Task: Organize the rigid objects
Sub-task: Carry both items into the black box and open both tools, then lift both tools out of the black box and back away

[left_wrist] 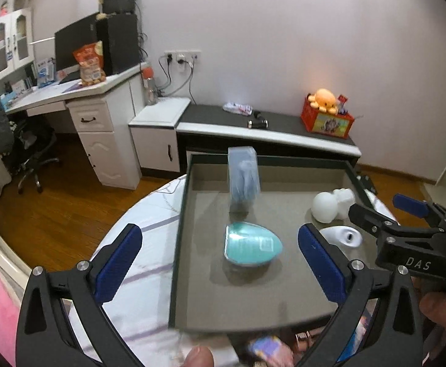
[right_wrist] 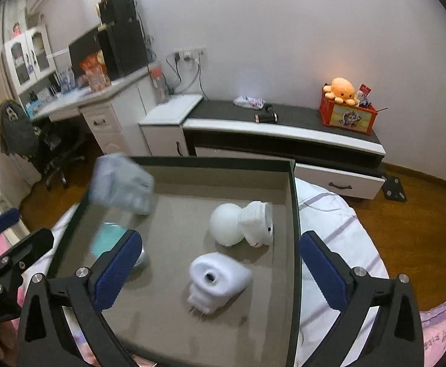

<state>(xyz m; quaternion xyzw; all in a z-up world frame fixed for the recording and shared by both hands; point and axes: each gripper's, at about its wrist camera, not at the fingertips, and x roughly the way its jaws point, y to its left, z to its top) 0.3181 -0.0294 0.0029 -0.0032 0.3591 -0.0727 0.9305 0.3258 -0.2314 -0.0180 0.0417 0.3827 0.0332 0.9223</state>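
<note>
A dark-rimmed tray with a grey floor lies on the bed; it also shows in the right wrist view. In it are a teal egg-shaped case, an upright clear box holding something blue, a white round figurine and a white plug-in device. My left gripper is open above the teal case. My right gripper is open above the white device. The clear box and the teal case look blurred in the right wrist view.
The tray rests on a white striped bedsheet. Behind are a low dark bench with an orange crate and plush octopus, an open white drawer, a white desk and a wooden floor.
</note>
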